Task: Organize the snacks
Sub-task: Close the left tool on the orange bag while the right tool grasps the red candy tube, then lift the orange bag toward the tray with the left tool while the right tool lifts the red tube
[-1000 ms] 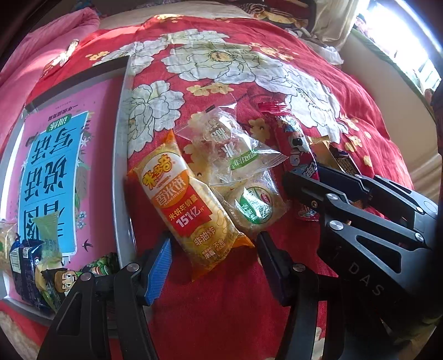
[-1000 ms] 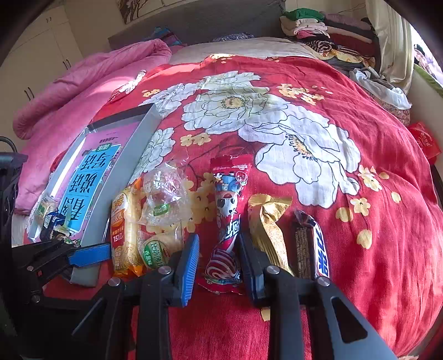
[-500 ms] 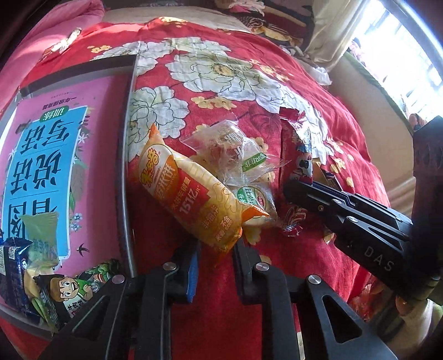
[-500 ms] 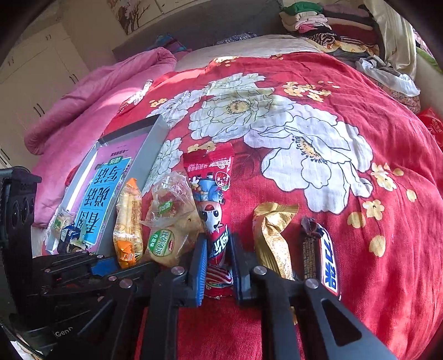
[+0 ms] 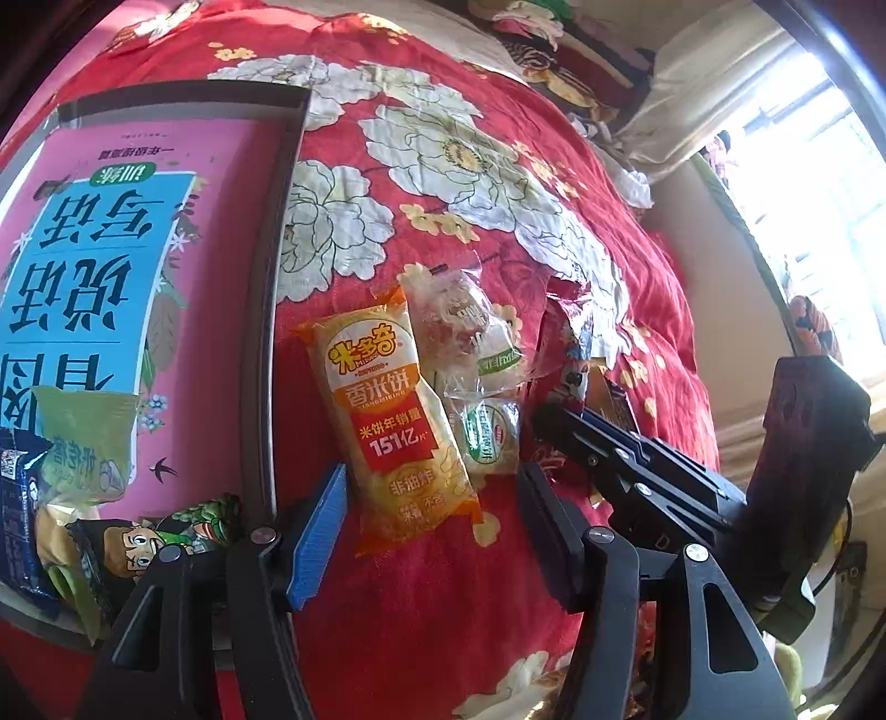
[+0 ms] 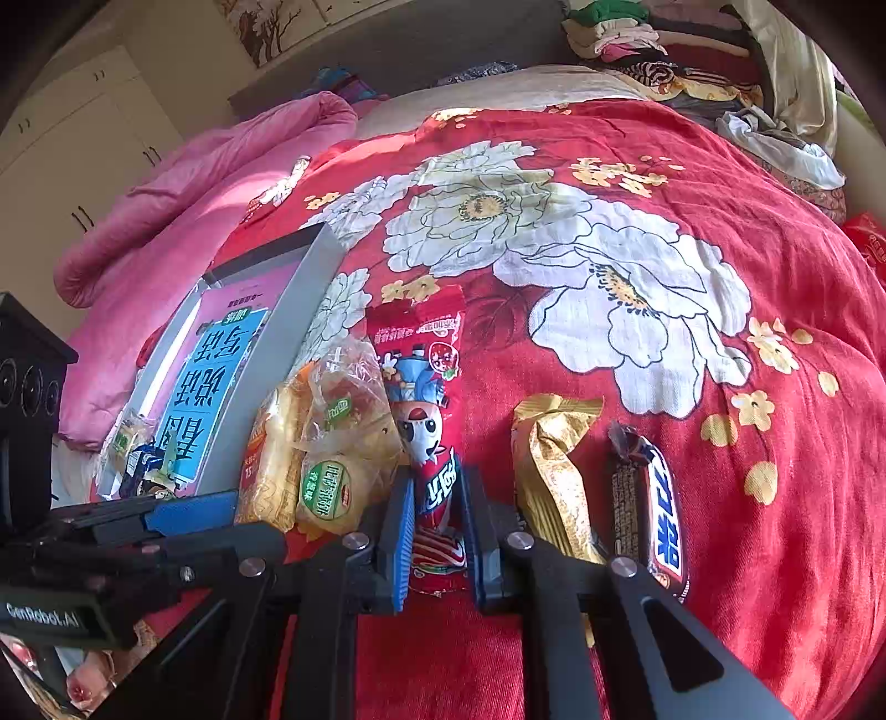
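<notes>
An orange rice-cracker pack [image 5: 396, 421] lies on the red floral bedspread, its near end between the open fingers of my left gripper [image 5: 432, 531]. Clear-wrapped pastries [image 5: 470, 354] lie just to its right. A pink box lid used as a tray [image 5: 279, 310] sits at the left and holds several small snack packs [image 5: 83, 526]. My right gripper [image 6: 437, 531] is shut on the near end of a red cartoon snack pack [image 6: 429, 399]. A gold-wrapped snack [image 6: 554, 471] and a chocolate bar [image 6: 653, 509] lie to its right.
A pink quilt [image 6: 183, 210] is bunched at the left of the bed. Folded clothes [image 6: 637, 39] are piled at the head. The right gripper's body [image 5: 664, 476] reaches in close beside the pastries.
My left gripper was shut on the rice-cracker pack half a second ago and is now open, the pack lying flat. My right gripper stays shut on the red pack.
</notes>
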`<state>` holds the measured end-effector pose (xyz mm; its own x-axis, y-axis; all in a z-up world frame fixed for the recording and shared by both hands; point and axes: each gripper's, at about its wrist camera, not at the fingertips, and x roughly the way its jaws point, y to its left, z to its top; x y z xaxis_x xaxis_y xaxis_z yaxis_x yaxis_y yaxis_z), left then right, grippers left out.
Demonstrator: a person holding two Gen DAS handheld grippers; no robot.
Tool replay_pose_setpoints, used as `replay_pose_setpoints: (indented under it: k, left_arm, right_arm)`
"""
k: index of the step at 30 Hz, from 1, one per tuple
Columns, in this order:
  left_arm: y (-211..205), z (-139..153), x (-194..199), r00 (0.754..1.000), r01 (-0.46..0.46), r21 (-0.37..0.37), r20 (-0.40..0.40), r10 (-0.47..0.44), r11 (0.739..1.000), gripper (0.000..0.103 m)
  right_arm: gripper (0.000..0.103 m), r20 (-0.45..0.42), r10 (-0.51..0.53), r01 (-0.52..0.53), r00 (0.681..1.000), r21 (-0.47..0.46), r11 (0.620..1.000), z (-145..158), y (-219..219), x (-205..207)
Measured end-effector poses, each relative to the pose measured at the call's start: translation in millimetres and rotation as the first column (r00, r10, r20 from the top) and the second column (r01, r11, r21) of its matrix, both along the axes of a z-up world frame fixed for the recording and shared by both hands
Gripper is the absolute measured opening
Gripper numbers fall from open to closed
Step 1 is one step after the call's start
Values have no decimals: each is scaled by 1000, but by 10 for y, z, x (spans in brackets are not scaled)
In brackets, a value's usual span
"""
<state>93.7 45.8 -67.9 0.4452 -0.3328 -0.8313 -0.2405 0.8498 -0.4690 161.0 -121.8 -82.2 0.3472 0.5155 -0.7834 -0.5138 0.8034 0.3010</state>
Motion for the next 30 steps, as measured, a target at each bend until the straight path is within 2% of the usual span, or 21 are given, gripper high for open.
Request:
replay_pose_setpoints:
  k: [5,11,15,22,30]
  left_arm:
    - [-44,-15,109,999,-28,40,-26,29,999,64]
    - [23,-31,213,995,-95,47,-37,97,994,60]
    - [73,-78,262,990,-134,55,-47,136,990,37]
    - [116,-59,175,992,-124,18,-17,124,992,35]
    - [35,67,47,998,-67,45,24,66,997,34]
  right_arm:
    - [16,2,3,-3,1000,-1,1000,-1,4,-5]
    - [16,0,11,-11,1000,5,1000,-7,19,-13]
    - [16,2,17,-17,1000,6,1000,-10,43,-21]
    - [16,4,18,-18,1000,67,998,41,5,-18]
    - [16,15,5,-7,1000,123,992,116,-65,-25]
